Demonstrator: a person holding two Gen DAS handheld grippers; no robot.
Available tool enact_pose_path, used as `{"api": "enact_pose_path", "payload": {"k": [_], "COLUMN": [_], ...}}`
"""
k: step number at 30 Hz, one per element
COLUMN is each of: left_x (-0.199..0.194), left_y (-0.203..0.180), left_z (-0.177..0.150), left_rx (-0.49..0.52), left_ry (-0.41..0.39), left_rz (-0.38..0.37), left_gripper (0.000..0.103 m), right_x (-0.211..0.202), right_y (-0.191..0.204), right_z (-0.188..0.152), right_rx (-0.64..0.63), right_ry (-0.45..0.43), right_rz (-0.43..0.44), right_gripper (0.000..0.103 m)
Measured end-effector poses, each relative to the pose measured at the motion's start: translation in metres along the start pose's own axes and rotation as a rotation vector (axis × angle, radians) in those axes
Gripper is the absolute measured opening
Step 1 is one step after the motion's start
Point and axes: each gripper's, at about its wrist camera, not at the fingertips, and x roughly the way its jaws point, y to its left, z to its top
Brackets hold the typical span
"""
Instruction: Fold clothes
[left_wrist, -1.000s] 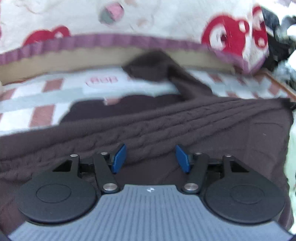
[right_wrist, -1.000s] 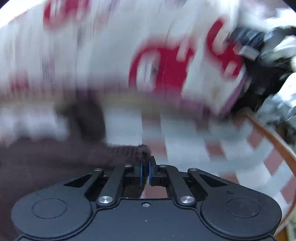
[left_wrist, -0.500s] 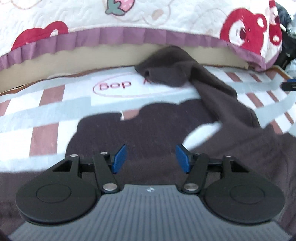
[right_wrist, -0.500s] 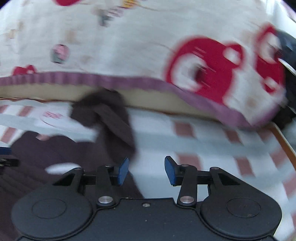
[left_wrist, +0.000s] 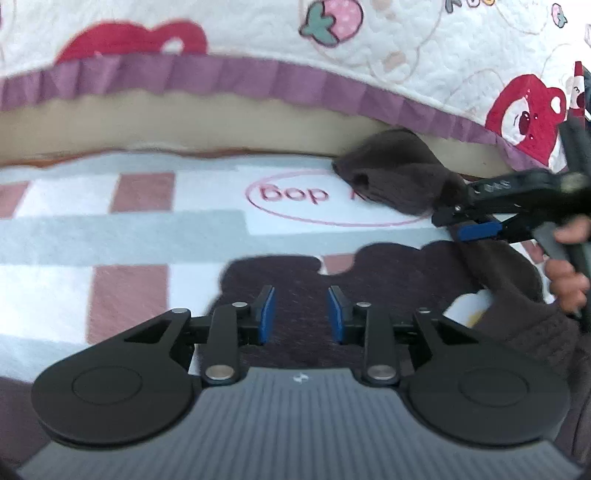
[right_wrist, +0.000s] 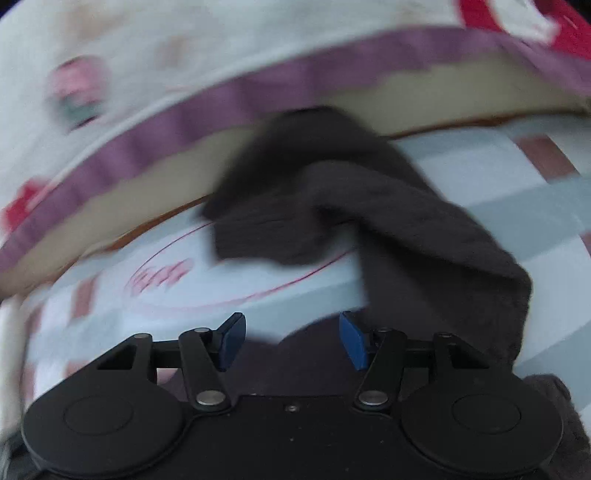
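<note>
Dark brown knitted sweater (left_wrist: 402, 177) lies on the checked pink-grey mat (left_wrist: 129, 229), sleeve bunched against the quilted bedspread's purple frill (left_wrist: 221, 74). Left gripper (left_wrist: 301, 314) jaws spread, empty. Right gripper (right_wrist: 291, 339) jaws spread over the sleeve, pinching nothing.

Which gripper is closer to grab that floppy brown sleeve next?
The right gripper, probably. It is open and right at the sleeve. The left gripper is open too, over the sweater's body, farther from the sleeve.
</note>
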Motion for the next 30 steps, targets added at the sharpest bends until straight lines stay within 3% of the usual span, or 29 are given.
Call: {"api": "enact_pose_path", "payload": {"k": [4,7,8,9,11,13,15,17,20,23,26,29,30], "left_x": [-0.005,0.0,0.003,0.005,0.006,0.004,-0.011,-0.026,-0.037,-0.045,-0.053,-0.063,-0.066], "left_y": [-0.006,-0.006,-0.005,-0.004,-0.005,-0.009,-0.018,-0.029,-0.05,-0.064,-0.077,-0.083,-0.082], "left_z": [-0.001,0.002,0.003,0.004,0.003,0.004,0.007,0.005,-0.013,-0.024,-0.035,-0.04,-0.04], "left_rx": [0.11,0.117,0.104,0.092,0.084,0.069,0.085,0.15,0.306,0.347,0.387,0.38,0.353], "left_ry": [-0.049,-0.063,-0.065,-0.068,-0.075,-0.063,-0.115,-0.191,-0.334,-0.383,-0.431,-0.448,-0.429], "left_rz": [0.084,0.062,0.043,0.025,0.01,-0.009,-0.068,-0.094,-0.021,-0.088,-0.159,-0.253,-0.31], "left_gripper": [0.03,0.03,0.031,0.032,0.033,0.033,0.039,0.066,0.081,0.085,0.087,0.102,0.103], "right_x": [0.014,0.027,0.03,0.03,0.007,-0.028,-0.066,-0.101,-0.141,-0.165,-0.18,-0.187,-0.19], "right_y": [-0.023,-0.017,-0.013,-0.008,0.009,0.021,0.03,0.036,0.044,0.058,0.057,0.063,0.066], "right_z": [0.01,0.012,0.013,0.014,0.013,0.004,-0.01,-0.024,-0.039,-0.057,-0.066,-0.066,-0.067], "right_rx": [0.2,0.183,0.155,0.105,-0.016,-0.087,-0.146,-0.192,-0.234,-0.305,-0.29,-0.308,-0.311], "right_ry": [-0.103,-0.142,-0.158,-0.155,-0.202,-0.21,-0.222,-0.227,-0.209,-0.202,-0.202,-0.215,-0.215], "right_rz": [0.059,0.028,0.031,0.097,0.243,0.329,0.401,0.438,0.496,0.489,0.527,0.577,0.588], "right_gripper": [0.062,0.061,0.032,0.005,0.008,0.008,0.008,0.008,0.008,0.008,0.008,0.008,0.008]}}
